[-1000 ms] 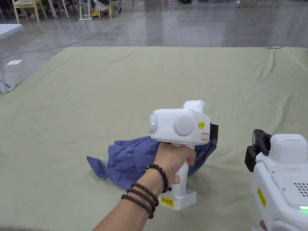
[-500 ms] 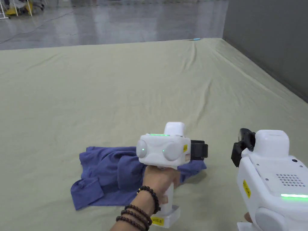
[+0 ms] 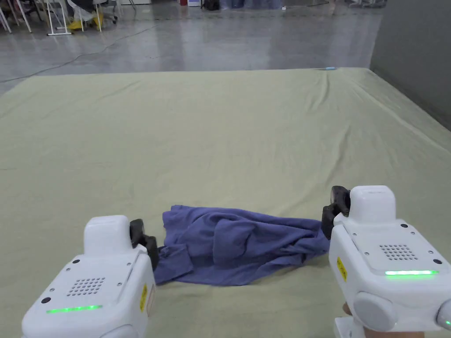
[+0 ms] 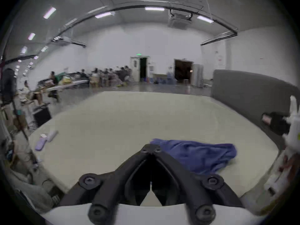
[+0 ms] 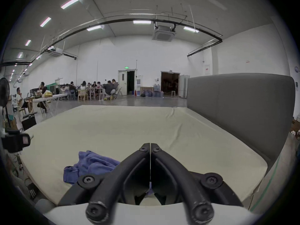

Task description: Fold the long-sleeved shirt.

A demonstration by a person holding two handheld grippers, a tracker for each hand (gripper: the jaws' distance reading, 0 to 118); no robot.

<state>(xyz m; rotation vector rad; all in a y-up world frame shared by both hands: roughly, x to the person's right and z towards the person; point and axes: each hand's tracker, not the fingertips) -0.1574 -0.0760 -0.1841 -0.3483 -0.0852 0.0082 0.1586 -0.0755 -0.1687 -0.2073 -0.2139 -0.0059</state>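
On the near part of the pale green sheet-covered mattress (image 3: 229, 132) lies the crumpled blue long-sleeved shirt (image 3: 238, 246), unfolded. Since a second ago the left gripper (image 3: 143, 241) has withdrawn from over it to its left edge; right gripper (image 3: 334, 211) flanks the right edge. Both jaws closed, empty. Ready for spreading; ample bare sheet beyond, grey headboard (image 5: 240, 108) bounds the right.

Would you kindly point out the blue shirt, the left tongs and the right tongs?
blue shirt (image 3: 238, 246), head view, crumpled middle.
left tongs (image 4: 151, 149), left gripper view, closed tips.
right tongs (image 5: 150, 146), right gripper view, closed tips.
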